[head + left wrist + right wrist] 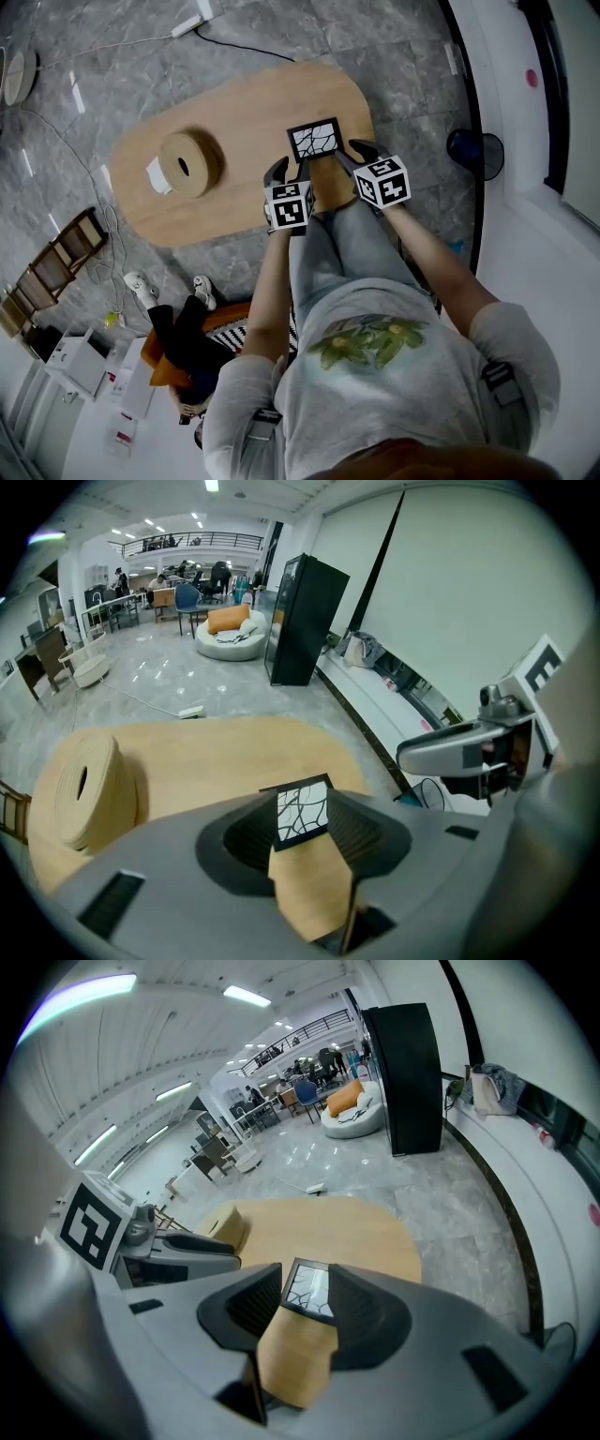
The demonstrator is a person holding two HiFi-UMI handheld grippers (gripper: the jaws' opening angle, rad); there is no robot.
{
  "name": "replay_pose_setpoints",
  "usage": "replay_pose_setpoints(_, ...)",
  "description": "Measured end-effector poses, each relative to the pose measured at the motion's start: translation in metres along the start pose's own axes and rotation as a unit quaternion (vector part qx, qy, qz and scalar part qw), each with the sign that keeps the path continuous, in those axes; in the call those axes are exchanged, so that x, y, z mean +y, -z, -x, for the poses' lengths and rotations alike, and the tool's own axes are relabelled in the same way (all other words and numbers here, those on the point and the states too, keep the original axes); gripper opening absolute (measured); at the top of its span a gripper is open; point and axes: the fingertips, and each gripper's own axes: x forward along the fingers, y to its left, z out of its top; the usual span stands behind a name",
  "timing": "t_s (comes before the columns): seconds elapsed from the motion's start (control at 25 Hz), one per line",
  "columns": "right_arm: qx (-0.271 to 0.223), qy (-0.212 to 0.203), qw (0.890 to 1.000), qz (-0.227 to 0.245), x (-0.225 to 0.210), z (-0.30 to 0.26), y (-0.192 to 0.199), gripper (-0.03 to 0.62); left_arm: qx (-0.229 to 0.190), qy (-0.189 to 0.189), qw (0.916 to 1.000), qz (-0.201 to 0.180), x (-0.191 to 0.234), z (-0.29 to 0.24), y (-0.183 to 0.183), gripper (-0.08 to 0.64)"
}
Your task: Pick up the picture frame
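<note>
Where your arms and the marker cubes overlap it, the near rim of the counter (234, 103) is hidden in the head view. In both gripper views the jaws crowd the sides of the picture frame (314, 141), so you cannot tell whether it touches either tool. The frame sits close to the counter's near edge, toward its rounded right end. Bare wood lies open beyond it and to your left, where a tan ring-shaped roll (187, 164) rests well apart. Your left tongs (289, 171) and right tongs (354, 155) flank the frame, both with jaws spread wide, gripping nothing.
</note>
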Motion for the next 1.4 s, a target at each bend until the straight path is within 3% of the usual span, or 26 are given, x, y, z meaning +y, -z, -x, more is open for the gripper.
replay_pose_setpoints(0.28,0.011,0.008,1.000,-0.016,-0.015,-0.023,0.010,0.158,0.011,-0.002,0.9999,0.002,0.007,-0.020,0.005,0.169)
replay_pose_setpoints(1.4,0.083,0.027,0.996,-0.006,-0.059,-0.104,0.066,0.155,0.079,0.002,0.9967,0.018,0.036,-0.107,0.058,0.144)
